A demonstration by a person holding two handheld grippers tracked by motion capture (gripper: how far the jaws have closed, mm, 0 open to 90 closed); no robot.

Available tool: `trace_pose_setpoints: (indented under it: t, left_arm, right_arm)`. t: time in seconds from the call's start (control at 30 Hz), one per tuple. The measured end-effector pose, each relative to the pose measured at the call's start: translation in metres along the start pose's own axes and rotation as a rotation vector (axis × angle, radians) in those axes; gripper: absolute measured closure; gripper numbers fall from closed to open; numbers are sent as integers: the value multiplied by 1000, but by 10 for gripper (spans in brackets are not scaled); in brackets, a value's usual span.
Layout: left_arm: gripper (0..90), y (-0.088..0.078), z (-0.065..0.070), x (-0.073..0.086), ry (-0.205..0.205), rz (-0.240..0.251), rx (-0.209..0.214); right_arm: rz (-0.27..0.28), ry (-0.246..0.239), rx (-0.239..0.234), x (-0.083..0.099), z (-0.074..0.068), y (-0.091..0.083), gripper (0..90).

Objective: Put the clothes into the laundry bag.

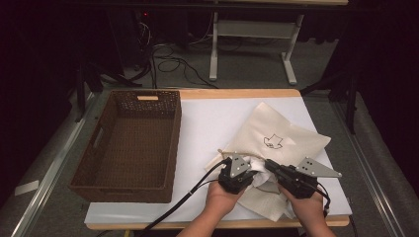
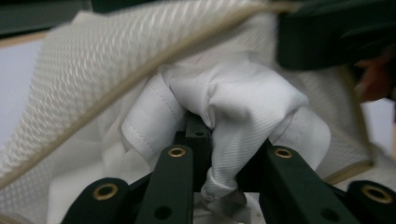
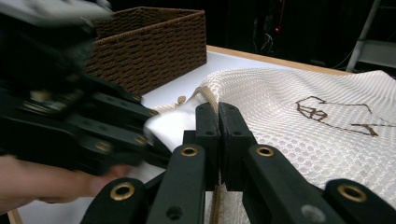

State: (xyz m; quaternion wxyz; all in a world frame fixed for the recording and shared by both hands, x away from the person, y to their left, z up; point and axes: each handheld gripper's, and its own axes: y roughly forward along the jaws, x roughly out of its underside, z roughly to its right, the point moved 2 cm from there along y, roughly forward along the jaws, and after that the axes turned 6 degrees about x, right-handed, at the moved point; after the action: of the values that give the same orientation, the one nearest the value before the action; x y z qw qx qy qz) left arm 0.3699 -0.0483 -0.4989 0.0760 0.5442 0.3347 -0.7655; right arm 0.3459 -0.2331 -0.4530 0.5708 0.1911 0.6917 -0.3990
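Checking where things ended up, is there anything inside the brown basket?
No, the wicker basket shows only its bare woven floor; the cloth bag lies on the table beside it.

We see a brown wicker basket (image 1: 170, 143) standing on the left part of the worktop (image 1: 207, 128), its long side running from the near edge toward the far edge, with a cut-out handle in its far wall and another in its left wall. A white sheet covers most of the worktop, leaving a strip of bare wood along the far edge. Beyond that far edge we see grey carpeted floor (image 1: 247, 74) with dark cables (image 1: 173, 64) lying on it and the white legs of another table (image 1: 213, 49).
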Motion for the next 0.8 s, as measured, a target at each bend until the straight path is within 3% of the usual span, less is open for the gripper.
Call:
trace_pose_setpoints:
  t: [0.07, 0.13, 0.23, 0.33, 0.43, 0.6, 0.7, 0.8]
  left_arm:
    - [715, 6, -3, 4, -2, -25, -21]
    - [611, 6, -1, 4, -8, -21, -14]
    - [416, -1, 3, 0, 0, -8, -14]
    - [285, -15, 7, -2, 24, -2, -2]
    - [234, -32, 12, -1, 62, -4, 9]
    - [203, -66, 8, 5, 52, 20, -2]
    - [194, -79, 1, 16, 31, -14, -25]
    - [185, -86, -6, 38, -18, -88, -34]
  right_arm:
    - [-9, -6, 2, 1, -1, 1, 892]
    - [-9, -10, 0, 0, -2, 1, 892]
    - [-9, -6, 3, 1, 0, 1, 892]
    - [-10, -7, 0, 1, 0, 1, 892]
    - [-11, -1, 5, 1, 0, 1, 892]
    - [-10, -8, 6, 1, -1, 1, 892]
    - [-14, -6, 6, 1, -1, 1, 892]
    - [-15, -5, 7, 1, -1, 1, 892]
